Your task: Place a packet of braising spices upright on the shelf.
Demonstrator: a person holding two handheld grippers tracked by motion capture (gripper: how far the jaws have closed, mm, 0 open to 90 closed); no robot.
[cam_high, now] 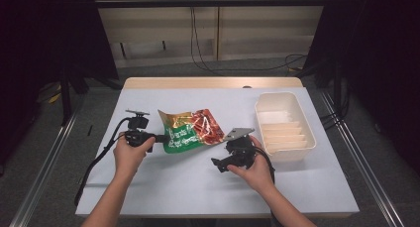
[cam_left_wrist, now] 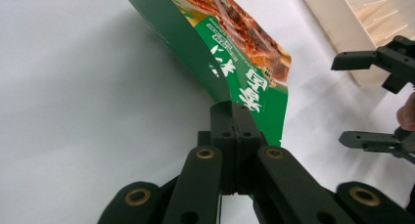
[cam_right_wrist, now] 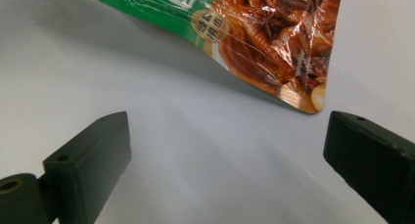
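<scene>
A shiny green and red snack bag [cam_high: 192, 130] hangs just over the middle of the white table [cam_high: 198, 182]. My left gripper [cam_high: 161, 138] is shut on the bag's green left edge; the left gripper view has the jaws pressed together on the bag [cam_left_wrist: 244, 77]. My right gripper [cam_high: 218, 165] is open, a little to the right of and below the bag, apart from it. Its two jaws stand wide apart in the right gripper view, with the bag's red corner [cam_right_wrist: 279, 48] just ahead of them. The right gripper [cam_left_wrist: 372, 101] also appears open at the right of the left gripper view.
A cream plastic bin [cam_high: 284, 125] with slotted dividers stands at the table's right side, close behind the right hand. Black cables [cam_high: 94, 167] trail off the left gripper toward the table's front left. The table's wooden far edge [cam_high: 213, 82] lies behind the bag.
</scene>
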